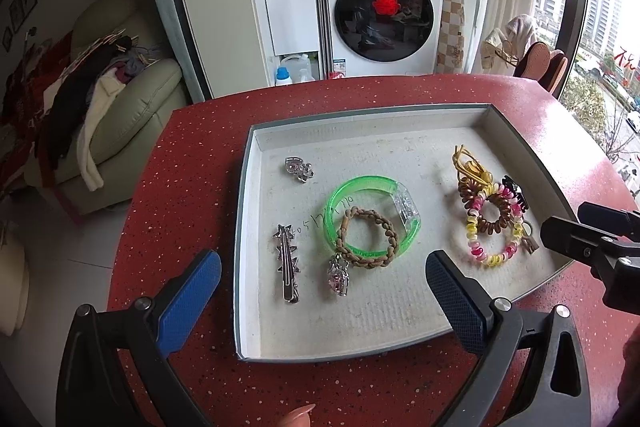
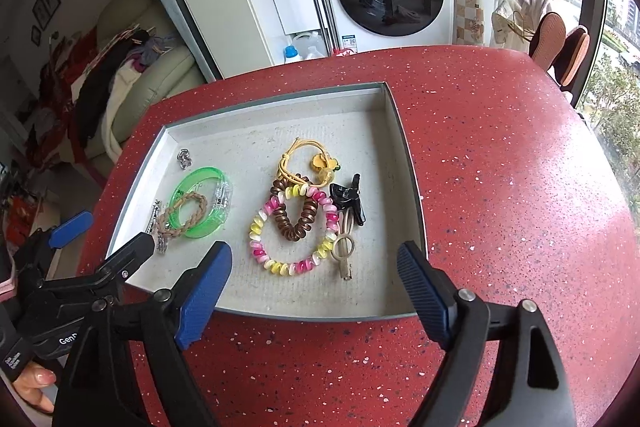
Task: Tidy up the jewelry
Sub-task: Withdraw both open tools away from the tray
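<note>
Tabletop (image 1: 400,95), red and speckled, carries 1 shallow grey tray (image 1: 246,219), which holds all the jewelry in view.

Tray contents fall into 2 groups. Left group: green bangle (image 1: 352,187) with braided bracelet (image 1: 370,239) overlapping its near arc, spiked hair clip (image 1: 287,263) just beside them, pink pendant (image 1: 339,277) touching the bracelet's near edge, small silver charm (image 1: 299,169) apart toward the far wall. Right group: multicolour coil tie (image 2: 294,227) overlapping brown coil tie (image 2: 298,215), yellow elastic (image 2: 298,157) at the far end, black claw clip (image 2: 350,199) and beige clip (image 2: 344,251) just beside.

Left gripper (image 1: 324,299) stands fully open and empty above the tray's near left portion. Right gripper (image 2: 314,291) stands wide open and empty at the near rim.

Step in hand appears to be selection of the next piece. Recommended practice: approach 1 item only, choosing one that lies free rather than overlapped; lower both pads to straddle it before closing, so neighbours are not dragged.
</note>
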The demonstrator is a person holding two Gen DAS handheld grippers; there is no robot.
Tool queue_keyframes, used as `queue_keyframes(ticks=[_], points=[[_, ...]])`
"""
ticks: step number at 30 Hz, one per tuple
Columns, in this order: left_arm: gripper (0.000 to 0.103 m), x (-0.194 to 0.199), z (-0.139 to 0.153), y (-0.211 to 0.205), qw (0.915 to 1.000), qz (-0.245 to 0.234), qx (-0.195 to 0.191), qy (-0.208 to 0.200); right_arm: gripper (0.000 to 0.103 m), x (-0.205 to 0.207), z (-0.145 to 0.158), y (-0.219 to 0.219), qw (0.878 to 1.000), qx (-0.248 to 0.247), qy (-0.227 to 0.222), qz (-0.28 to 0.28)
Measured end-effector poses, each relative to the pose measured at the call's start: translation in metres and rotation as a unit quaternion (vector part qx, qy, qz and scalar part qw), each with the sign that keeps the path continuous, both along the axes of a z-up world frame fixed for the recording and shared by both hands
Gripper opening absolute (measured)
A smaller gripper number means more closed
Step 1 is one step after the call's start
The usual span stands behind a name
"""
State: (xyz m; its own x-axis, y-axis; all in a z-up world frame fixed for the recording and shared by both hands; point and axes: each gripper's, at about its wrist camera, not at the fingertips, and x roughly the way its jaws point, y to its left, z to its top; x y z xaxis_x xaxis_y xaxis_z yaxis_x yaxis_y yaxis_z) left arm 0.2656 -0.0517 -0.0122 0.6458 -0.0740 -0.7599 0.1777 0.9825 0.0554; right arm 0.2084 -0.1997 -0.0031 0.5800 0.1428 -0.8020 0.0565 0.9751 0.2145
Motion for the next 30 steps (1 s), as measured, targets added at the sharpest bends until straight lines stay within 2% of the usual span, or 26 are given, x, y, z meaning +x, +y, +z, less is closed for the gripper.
queue_keyframes(ticks=[4, 10, 14, 22, 30], points=[[0.103, -0.008, 0.001, 0.004, 1.0, 0.004, -0.006, 0.003, 0.089, -0.009, 0.004, 0.004, 1.0, -0.011, -0.025, -0.001], [0.103, -0.015, 0.002, 0.007, 0.9999, 0.007, -0.001, 0.007, 0.089, -0.019, 0.007, 0.011, 0.999, -0.036, -0.024, 0.0], [0.103, -0.029, 0.007, 0.011, 0.9997, 0.016, 0.009, -0.015, 0.089, -0.036, 0.009, 0.013, 0.998, -0.043, -0.04, -0.002], [0.103, -0.066, 0.015, 0.02, 0.9977, 0.038, 0.003, -0.056, 0.089, -0.067, 0.008, 0.017, 0.997, -0.04, -0.069, -0.021], [0.103, -0.091, 0.011, 0.025, 0.9954, 0.058, -0.009, -0.075, 0.089, -0.086, 0.01, 0.026, 0.993, -0.067, -0.098, -0.026]])
